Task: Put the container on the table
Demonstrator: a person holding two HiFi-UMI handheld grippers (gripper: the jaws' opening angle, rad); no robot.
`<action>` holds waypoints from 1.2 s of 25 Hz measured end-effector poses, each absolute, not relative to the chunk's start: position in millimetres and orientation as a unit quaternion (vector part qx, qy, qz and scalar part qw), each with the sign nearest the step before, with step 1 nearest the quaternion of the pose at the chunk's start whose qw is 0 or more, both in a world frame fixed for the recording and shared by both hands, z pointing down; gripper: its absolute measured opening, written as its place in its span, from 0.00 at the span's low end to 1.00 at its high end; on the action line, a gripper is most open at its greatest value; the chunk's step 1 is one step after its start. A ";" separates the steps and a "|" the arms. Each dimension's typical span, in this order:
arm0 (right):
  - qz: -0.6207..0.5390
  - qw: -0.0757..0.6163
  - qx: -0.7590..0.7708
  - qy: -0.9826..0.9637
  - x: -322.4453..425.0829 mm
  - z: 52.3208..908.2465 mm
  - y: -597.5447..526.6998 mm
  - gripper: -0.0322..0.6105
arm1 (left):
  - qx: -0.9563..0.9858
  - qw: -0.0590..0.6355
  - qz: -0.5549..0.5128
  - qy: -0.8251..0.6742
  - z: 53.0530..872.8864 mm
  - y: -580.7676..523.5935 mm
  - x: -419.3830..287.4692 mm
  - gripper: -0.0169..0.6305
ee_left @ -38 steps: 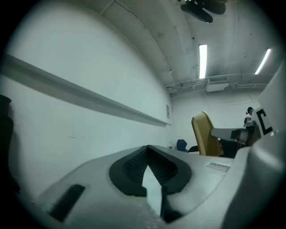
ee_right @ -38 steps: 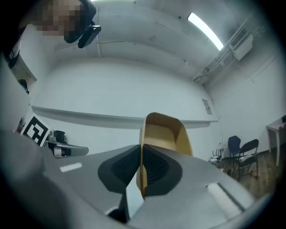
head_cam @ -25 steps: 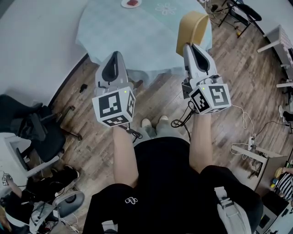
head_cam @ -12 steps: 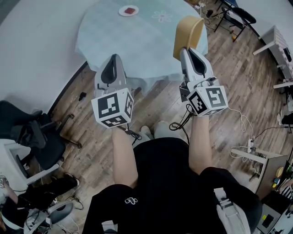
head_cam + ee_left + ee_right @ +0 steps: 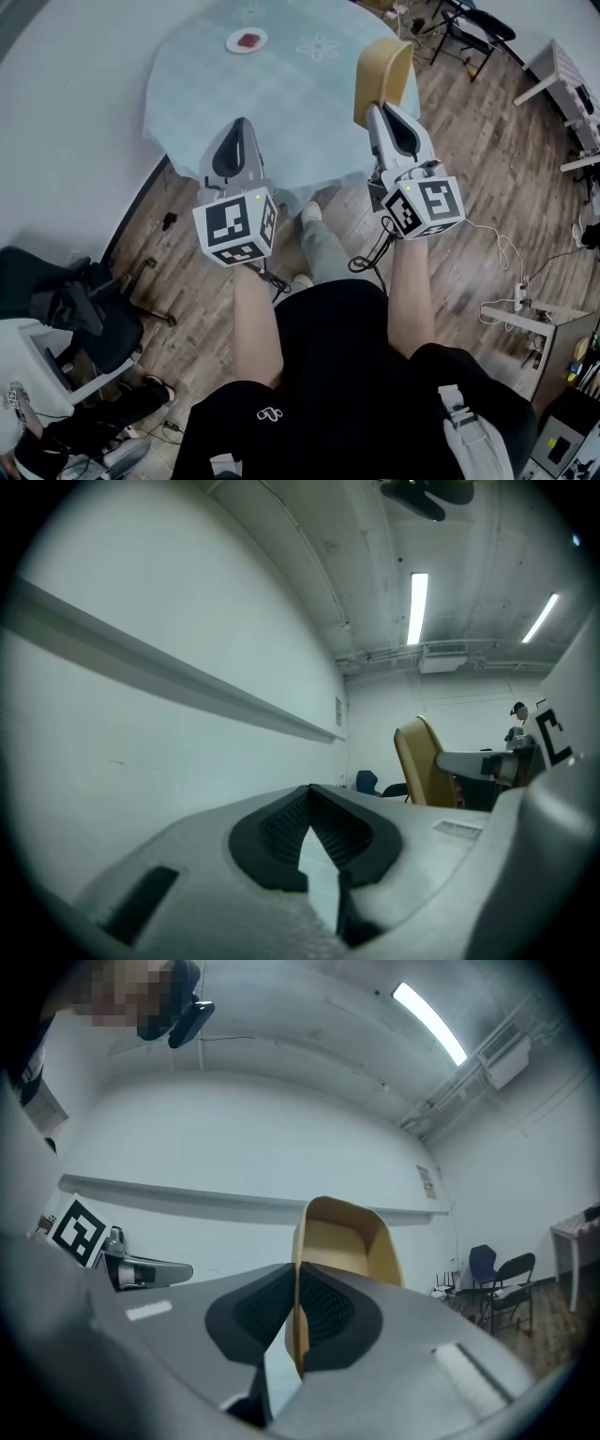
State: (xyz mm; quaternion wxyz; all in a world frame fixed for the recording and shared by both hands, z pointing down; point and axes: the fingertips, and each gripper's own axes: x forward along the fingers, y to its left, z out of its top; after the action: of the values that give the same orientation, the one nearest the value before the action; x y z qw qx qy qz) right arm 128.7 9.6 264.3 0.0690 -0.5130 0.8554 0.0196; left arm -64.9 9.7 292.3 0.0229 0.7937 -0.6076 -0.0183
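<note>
A tan plastic container (image 5: 384, 67) hangs upright over the near right edge of the round table (image 5: 206, 89), which wears a pale blue-green cloth. My right gripper (image 5: 380, 106) is shut on the container's near wall. In the right gripper view the container (image 5: 349, 1239) rises just beyond the closed pads of the right gripper (image 5: 296, 1274). My left gripper (image 5: 240, 124) hovers at the table's near edge, shut with nothing in it. The left gripper view shows its pads (image 5: 281, 827) meeting at the tip and the container (image 5: 420, 764) off to the right.
A small white plate (image 5: 247, 40) with something red lies at the table's far side. A black office chair (image 5: 70, 286) stands at the left. Folding chairs (image 5: 473, 21) and a white desk (image 5: 562, 66) are at the right, with cables (image 5: 502, 251) on the wood floor.
The person has stepped closer to the table, one foot forward. Both grippers now reach the table's near edge, and the container hangs over the cloth.
</note>
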 end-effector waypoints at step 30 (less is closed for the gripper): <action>-0.067 -0.083 -0.451 0.886 49.5 399.4 -382.7 0.09 | 0.720 0.116 0.082 -0.679 392.1 -300.6 -151.4 0.03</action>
State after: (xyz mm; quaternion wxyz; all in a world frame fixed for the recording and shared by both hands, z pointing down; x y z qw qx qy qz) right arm 49.5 -382.7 399.4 -0.0834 -0.4506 0.8863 -0.0667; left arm -151.4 -300.6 392.1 0.1160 0.7199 -0.6795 0.0818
